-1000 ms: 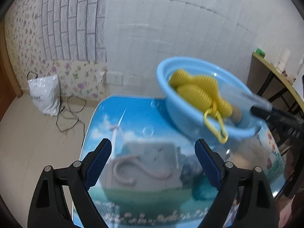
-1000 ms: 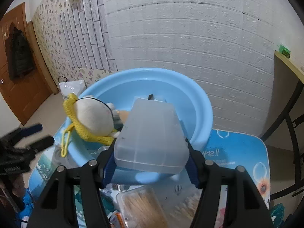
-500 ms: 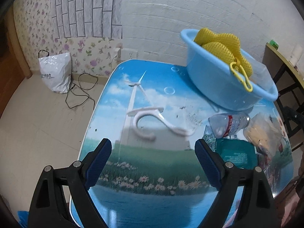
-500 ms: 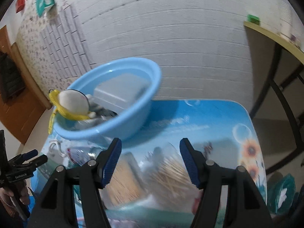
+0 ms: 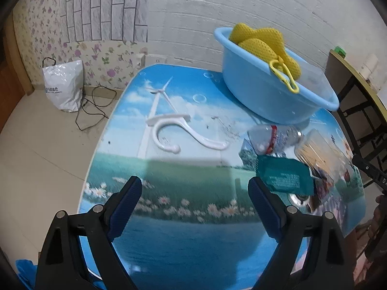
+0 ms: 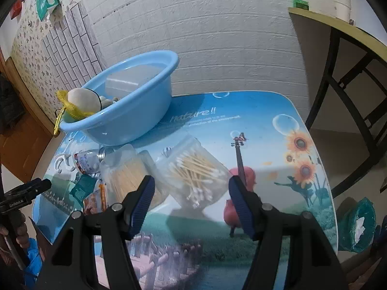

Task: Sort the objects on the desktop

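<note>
Sorting, between picks: blue basin (image 6: 125,111), upper left of the right wrist frame, holds a yellow plush and a clear box. Both hand-held grippers, left (image 5: 194,207) and right (image 6: 189,204), gape empty. Likely next: right closes on the cotton-swab jar (image 6: 193,169) at frame centre on the bench (image 6: 266,130).

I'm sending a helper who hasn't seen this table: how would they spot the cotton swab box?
Start at the blue basin by the wall. On the table in front of it lie two clear boxes; the cotton swab box is the one farther from the bottle. Its white-tipped sticks are jumbled, whereas the toothpick box holds plain packed sticks.
</note>
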Demonstrator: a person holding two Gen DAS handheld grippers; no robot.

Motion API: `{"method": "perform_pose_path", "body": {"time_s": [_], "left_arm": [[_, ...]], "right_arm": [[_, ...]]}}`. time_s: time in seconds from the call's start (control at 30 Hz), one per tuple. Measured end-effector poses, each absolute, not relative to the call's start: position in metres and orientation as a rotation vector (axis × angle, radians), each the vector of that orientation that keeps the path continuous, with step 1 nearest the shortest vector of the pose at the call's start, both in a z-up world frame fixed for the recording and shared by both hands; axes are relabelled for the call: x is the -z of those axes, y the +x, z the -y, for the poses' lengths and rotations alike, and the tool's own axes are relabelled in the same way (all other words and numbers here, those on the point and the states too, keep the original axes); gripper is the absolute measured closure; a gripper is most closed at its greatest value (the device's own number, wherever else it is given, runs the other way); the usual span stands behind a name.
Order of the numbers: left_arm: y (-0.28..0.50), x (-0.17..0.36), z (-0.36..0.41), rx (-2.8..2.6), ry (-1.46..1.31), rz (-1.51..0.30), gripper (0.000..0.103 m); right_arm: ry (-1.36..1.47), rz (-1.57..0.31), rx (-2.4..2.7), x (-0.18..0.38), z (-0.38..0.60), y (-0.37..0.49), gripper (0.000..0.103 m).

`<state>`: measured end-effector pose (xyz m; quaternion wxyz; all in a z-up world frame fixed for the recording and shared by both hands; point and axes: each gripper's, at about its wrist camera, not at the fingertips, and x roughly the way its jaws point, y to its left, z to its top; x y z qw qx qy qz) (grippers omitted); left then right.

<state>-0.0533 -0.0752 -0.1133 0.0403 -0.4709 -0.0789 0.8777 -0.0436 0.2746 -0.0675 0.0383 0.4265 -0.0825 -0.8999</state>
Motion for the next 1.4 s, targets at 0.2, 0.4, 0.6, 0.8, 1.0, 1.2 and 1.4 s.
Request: {"method": "perform_pose_path", "body": {"time_s": [0.2, 0.4, 0.6, 0.8, 1.0, 1.2, 1.4], "left_arm": [[-0.051, 0.124, 0.077, -2.668, -1.485, 0.243, 0.013], [-0.059, 0.129, 0.078, -2.67, -1.51, 0.261, 0.013], [-0.071, 0.132, 0.075, -2.718, -1.522, 0.224, 0.013], [-0.088, 0.132, 0.076, -2.733, -1.537, 0.215, 0.013], [-0.107, 0.134, 0.079, -2.753, -1.571, 0.2, 0.013], [-0.117, 0.136, 0.08, -2.768, -1.563, 0.174, 0.013], [-0.122, 0.135, 0.078, -2.741, -1.539, 0.148, 0.021]], "right_arm": [[1.319, 0.263, 2.777, 0.069, -0.278, -0.033, 0.039], [1.342, 0.225, 2.794, 0.073, -0.28, -0.031, 0.039], [1.37, 0.185, 2.767, 0.084, -0.28, -0.034, 0.039], [1.392, 0.099, 2.767, 0.094, -0.284, -0.043, 0.039], [1.409, 0.058, 2.754, 0.095, -0.284, -0.06, 0.039], [1.409, 0.047, 2.73, 0.095, -0.282, -0.076, 0.039], [1.407, 0.049, 2.71, 0.098, -0.278, -0.086, 0.039]]}}
